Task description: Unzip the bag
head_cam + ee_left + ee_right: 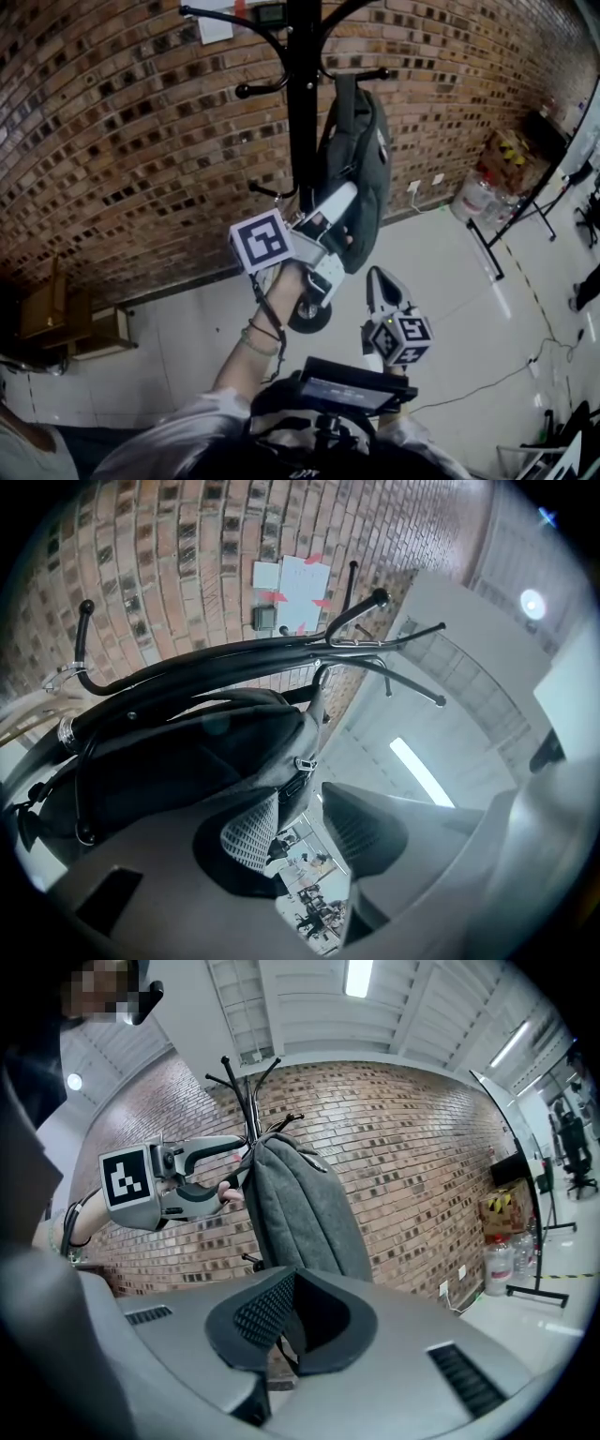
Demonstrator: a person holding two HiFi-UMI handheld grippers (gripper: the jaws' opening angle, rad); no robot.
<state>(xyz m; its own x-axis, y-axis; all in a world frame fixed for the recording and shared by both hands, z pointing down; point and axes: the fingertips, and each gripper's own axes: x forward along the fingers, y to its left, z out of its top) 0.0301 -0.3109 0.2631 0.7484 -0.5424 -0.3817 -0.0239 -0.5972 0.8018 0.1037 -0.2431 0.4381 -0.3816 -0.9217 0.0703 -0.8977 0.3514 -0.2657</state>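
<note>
A grey backpack hangs by its loop from a hook of the black coat rack. My left gripper is raised to the bag's side and stands open. In the left gripper view the bag fills the left side. Its zipper pull lies just past the spread jaws of the left gripper, and nothing sits between the pads. My right gripper hangs lower and nearer to me, apart from the bag, shut on nothing. From the right gripper I see the bag straight ahead.
A brick wall stands behind the rack, with papers taped to it. Water bottles and a cardboard box sit at the right by a metal frame. Wooden furniture is at the left; a cable crosses the floor.
</note>
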